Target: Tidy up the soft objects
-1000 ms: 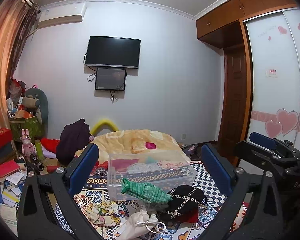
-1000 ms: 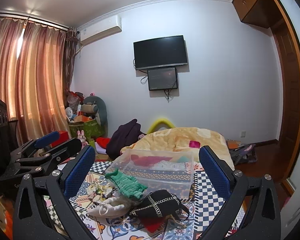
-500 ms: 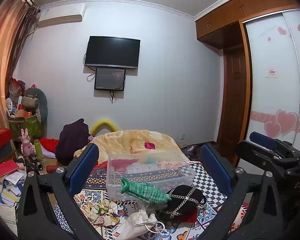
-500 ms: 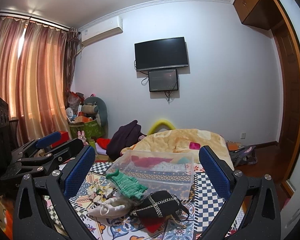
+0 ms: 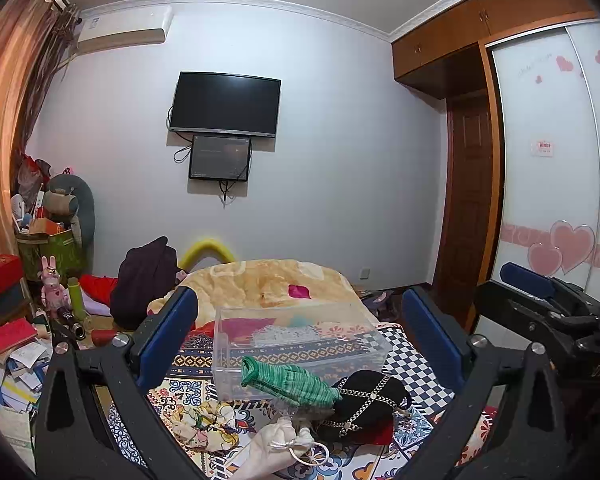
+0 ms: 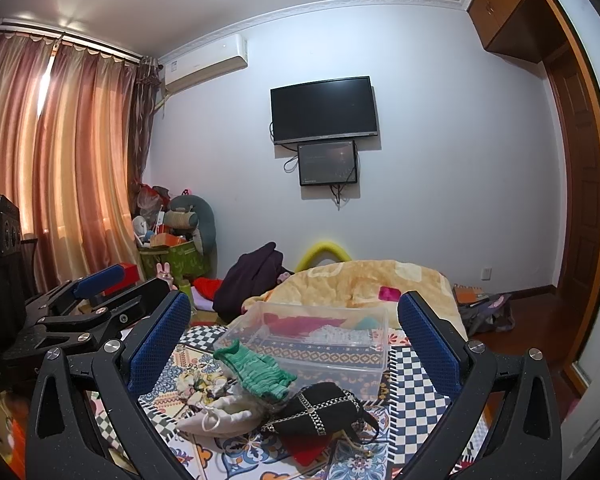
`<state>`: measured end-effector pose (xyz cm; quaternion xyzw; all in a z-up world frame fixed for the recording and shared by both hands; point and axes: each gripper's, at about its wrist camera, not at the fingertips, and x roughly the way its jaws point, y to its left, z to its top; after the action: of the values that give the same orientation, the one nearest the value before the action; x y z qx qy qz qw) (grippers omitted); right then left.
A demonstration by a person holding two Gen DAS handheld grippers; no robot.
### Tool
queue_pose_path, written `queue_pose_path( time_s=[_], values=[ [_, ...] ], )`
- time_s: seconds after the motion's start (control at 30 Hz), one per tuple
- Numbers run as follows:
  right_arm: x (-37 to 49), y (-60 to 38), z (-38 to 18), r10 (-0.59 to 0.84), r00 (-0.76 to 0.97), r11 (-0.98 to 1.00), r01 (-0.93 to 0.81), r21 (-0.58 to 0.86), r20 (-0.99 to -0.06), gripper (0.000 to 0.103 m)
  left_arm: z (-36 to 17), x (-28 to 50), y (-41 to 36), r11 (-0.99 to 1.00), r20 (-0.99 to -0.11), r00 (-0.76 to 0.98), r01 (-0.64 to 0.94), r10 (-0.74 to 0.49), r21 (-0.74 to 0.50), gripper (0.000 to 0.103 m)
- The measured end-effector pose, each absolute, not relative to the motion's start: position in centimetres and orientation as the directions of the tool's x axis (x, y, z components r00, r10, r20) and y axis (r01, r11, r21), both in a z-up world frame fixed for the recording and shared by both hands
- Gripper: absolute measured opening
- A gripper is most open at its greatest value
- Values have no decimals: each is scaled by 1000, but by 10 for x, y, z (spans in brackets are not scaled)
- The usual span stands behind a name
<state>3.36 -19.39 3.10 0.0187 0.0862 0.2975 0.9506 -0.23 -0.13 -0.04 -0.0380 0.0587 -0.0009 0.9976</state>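
A clear plastic bin [image 5: 300,344] [image 6: 320,344] stands on a patterned bed cover. In front of it lie a green knit piece [image 5: 288,380] [image 6: 260,372], a black pouch with a chain [image 5: 368,404] [image 6: 320,408], a white drawstring bag [image 5: 276,448] [image 6: 220,416] and a floral scrunchie [image 5: 204,424] [image 6: 198,384]. My left gripper [image 5: 300,344] is open and empty above them. My right gripper [image 6: 296,344] is open and empty, to the right of the left one.
A yellow quilt [image 5: 268,280] lies behind the bin. A dark garment [image 5: 144,280] and clutter with books and toys [image 5: 20,320] sit at the left. A TV [image 5: 226,106] hangs on the far wall. A wardrobe [image 5: 548,184] and door stand at the right.
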Motion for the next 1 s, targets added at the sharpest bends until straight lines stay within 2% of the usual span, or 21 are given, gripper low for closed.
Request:
queue_pose_path(
  time_s=[0.7,1.0],
  values=[
    [33,-193,31,570,808,821,-564,86,-151,103,-2,-3,-2,997,-120,993,2,-11,-80,103],
    [43,-193,23,556,812,831,-549,93,-177,103,-11,8,4,996,-152,988,-17,3,-87,103]
  ],
)
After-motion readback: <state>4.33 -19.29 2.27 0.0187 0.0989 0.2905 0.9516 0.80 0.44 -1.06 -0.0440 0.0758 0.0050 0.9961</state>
